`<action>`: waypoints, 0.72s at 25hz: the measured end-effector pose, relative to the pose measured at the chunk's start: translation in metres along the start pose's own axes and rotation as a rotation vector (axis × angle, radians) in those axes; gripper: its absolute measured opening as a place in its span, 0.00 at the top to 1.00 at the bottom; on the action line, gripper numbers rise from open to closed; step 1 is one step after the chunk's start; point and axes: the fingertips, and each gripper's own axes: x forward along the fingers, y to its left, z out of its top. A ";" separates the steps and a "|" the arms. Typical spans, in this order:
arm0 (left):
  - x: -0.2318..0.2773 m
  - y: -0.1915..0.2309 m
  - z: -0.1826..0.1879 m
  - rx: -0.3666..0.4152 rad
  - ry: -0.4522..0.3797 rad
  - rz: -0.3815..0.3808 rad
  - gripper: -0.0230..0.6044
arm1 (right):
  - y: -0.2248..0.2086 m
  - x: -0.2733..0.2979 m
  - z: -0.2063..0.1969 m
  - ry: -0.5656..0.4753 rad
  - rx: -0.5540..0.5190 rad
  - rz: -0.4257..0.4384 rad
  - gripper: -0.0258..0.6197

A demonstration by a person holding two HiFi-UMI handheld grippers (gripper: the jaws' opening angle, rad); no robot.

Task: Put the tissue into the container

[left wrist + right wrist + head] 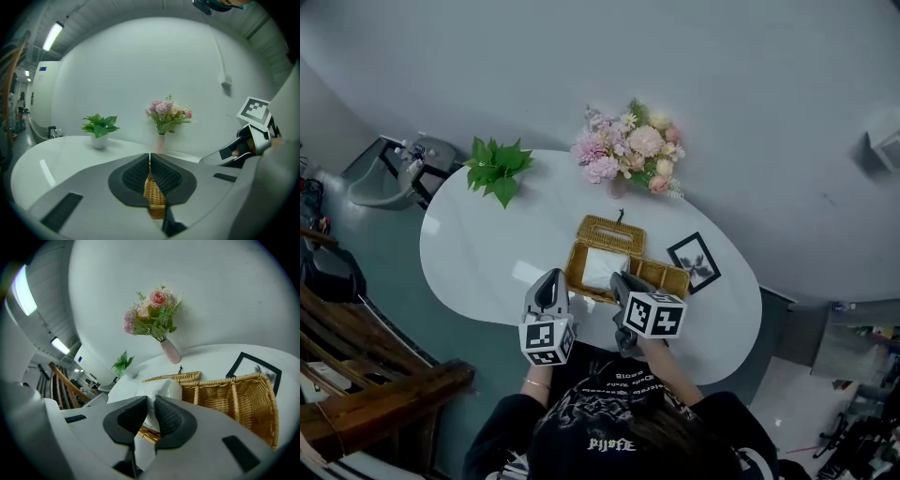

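Our left gripper (pixel 550 277) has its jaws squeezed shut on the edge of the woven container (pixel 667 277). Our right gripper (pixel 621 281) has its jaws nearly closed, pinching the white tissue (pixel 161 390).

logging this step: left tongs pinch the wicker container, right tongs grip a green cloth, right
No: the right tongs grip a white tissue, not a green cloth; the right gripper view shows it. The left tongs do pinch the wicker container.

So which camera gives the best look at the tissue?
The right gripper view: the tissue sits mid-frame, pinched by the right gripper at the wicker basket. The head view shows only a small white patch in the basket. The left gripper view shows none of it.
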 end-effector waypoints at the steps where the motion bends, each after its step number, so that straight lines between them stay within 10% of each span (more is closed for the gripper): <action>1: 0.002 0.003 0.001 0.000 -0.001 -0.007 0.92 | 0.000 0.004 -0.002 0.008 0.005 -0.010 0.84; 18: 0.026 0.028 0.016 0.011 -0.002 -0.097 0.92 | -0.010 0.044 -0.014 0.142 0.004 -0.198 0.84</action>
